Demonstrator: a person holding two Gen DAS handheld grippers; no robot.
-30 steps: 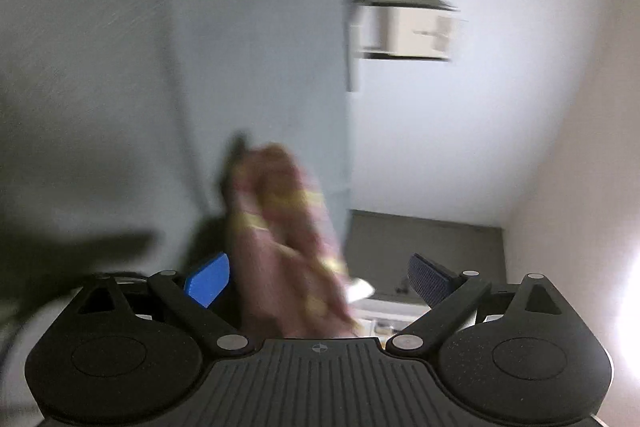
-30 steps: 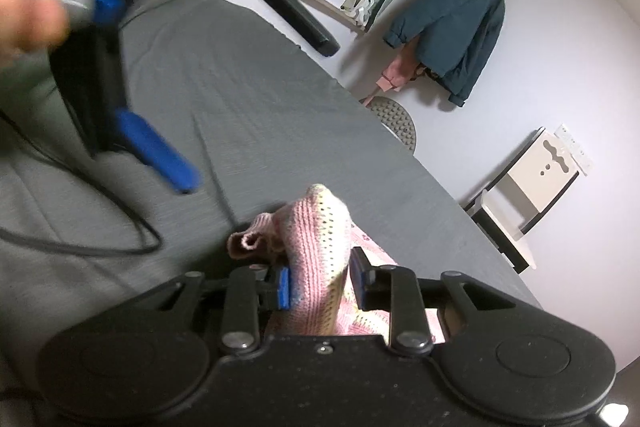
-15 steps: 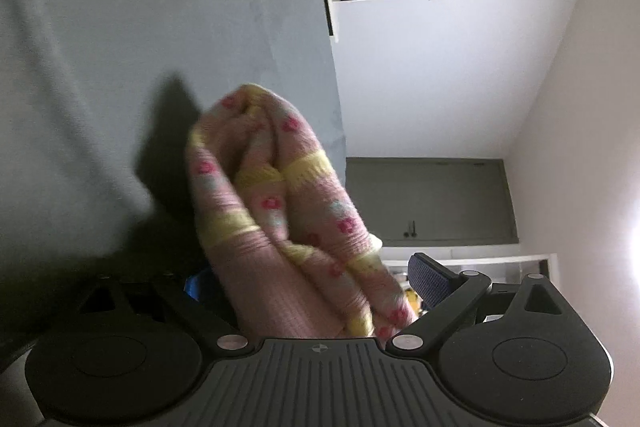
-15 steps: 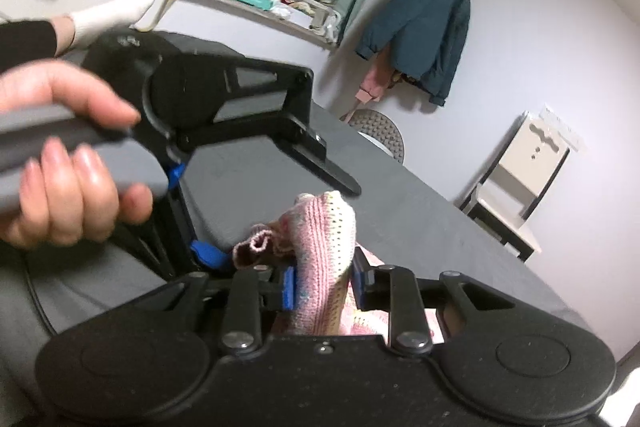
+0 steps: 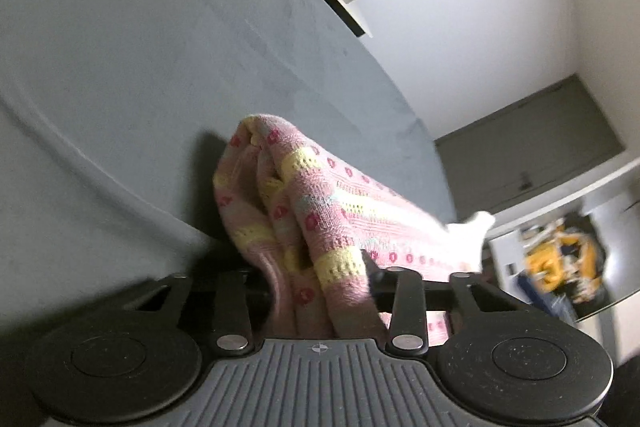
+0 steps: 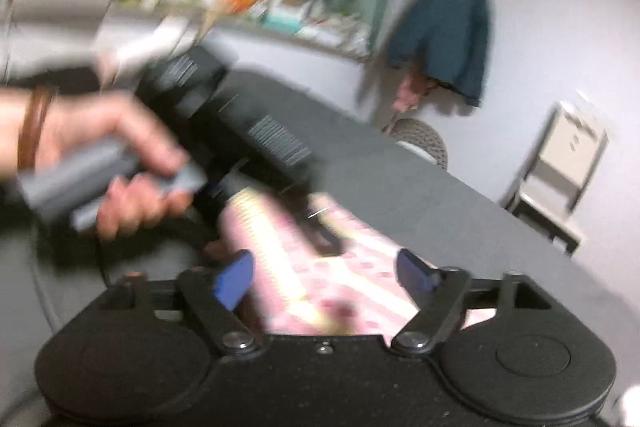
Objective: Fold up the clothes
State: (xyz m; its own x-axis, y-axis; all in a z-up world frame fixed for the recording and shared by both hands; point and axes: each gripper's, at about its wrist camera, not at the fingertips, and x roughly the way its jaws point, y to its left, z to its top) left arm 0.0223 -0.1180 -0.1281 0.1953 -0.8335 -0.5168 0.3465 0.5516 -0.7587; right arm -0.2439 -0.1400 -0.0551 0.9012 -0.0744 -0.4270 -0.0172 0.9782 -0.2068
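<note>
A pink knitted garment (image 5: 316,211) with yellow stripes and red dots is bunched up over the grey bed cover (image 5: 140,47). My left gripper (image 5: 316,283) is shut on a fold of it; the cloth hides the fingertips. In the right wrist view the garment (image 6: 320,267) lies spread below my right gripper (image 6: 324,275), whose blue pads (image 6: 236,279) stand wide apart and hold nothing. The left gripper's body (image 6: 240,131) and the hand holding it (image 6: 120,163) show blurred just beyond, over the garment.
A white chair (image 6: 560,171) stands past the bed's far edge. A dark teal jacket (image 6: 444,23) hangs on the wall above a round woven stool (image 6: 420,139). A cluttered shelf (image 6: 248,3) and green curtain sit at the back. A cable (image 6: 104,267) trails on the cover.
My right gripper has let go of the garment and opened wide. My left gripper has closed on the garment. Both views have swung, and the right one is blurred.
</note>
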